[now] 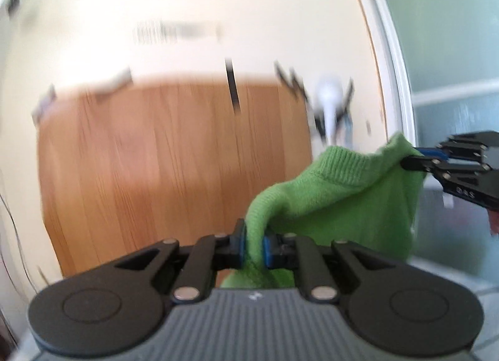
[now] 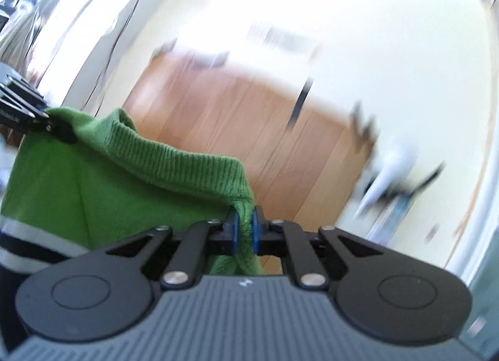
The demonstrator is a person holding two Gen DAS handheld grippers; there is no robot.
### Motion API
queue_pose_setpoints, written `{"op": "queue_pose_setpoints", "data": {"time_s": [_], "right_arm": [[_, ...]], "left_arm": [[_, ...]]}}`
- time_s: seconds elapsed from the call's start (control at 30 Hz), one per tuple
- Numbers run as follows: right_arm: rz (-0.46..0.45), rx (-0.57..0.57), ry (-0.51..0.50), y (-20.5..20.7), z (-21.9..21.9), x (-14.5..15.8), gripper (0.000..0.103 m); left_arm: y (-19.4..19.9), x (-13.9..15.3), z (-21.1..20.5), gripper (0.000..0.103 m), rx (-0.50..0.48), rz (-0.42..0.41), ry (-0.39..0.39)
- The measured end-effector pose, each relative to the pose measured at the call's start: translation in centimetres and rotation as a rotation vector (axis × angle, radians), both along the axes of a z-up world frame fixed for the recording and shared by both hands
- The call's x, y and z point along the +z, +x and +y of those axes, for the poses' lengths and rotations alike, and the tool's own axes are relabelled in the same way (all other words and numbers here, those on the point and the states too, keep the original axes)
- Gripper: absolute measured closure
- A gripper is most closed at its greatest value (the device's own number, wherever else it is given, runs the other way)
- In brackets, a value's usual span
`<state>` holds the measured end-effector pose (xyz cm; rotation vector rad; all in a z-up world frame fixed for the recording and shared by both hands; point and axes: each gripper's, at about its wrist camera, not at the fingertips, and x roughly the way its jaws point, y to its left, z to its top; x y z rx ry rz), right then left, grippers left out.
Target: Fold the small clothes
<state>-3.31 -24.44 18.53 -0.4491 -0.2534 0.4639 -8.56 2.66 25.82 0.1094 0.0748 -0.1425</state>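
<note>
Item: green knit garment — small, with a ribbed band along its upper edge, held off the surface and stretched between two hand-held grippers.

Left gripper: black linkage arms, blue pads, jaws drawn narrow and pinched on one corner of the garment; cloth runs between the pads and hangs below them. In the right wrist view the same tool enters at the left edge, its tips clamped on the far corner.

Right gripper: same build, jaws close together, with a fold of the ribbed edge pressed between the blue pads. In the left wrist view it comes in from the right, its fingertips gripping the opposite corner.

Position of the garment: ribbed edge sags in a shallow curve between the two grips; body of the cloth hangs down below.

Surroundings: wooden panel against a cream wall, both blurred; a white object with dark parts beside the panel — too smeared to identify; white door frame at the right.
</note>
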Motion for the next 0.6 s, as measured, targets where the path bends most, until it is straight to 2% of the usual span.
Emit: {"op": "queue_pose_setpoints", "data": {"time_s": [0.13,0.27,0.33,0.47,0.6], "right_arm": [[-0.162,-0.008,0.047,-2.4,-0.7,5.8,0.092],[-0.272,-0.014,0.062,-4.7,-1.0,10.3,0.092],[-0.3,-0.015,0.059,-5.0,-1.1,11.7,0.092],[-0.331,-0.024,0.041,-5.5,-0.8,12.8,0.092],[-0.294,-0.01,0.043,-5.8,-0.4,11.8,0.092]], "left_arm": [[-3.3,6.3,-1.2,0.093,0.072,-0.203,0.025],[-6.2,10.5,-2.3,0.093,0.134,-0.349,0.054],[-7.7,11.7,-2.8,0.093,0.167,-0.404,0.074],[-9.1,12.9,-3.7,0.093,0.208,-0.473,0.128],[-8.0,12.2,-3.7,0.093,0.221,-0.45,0.148]]}}
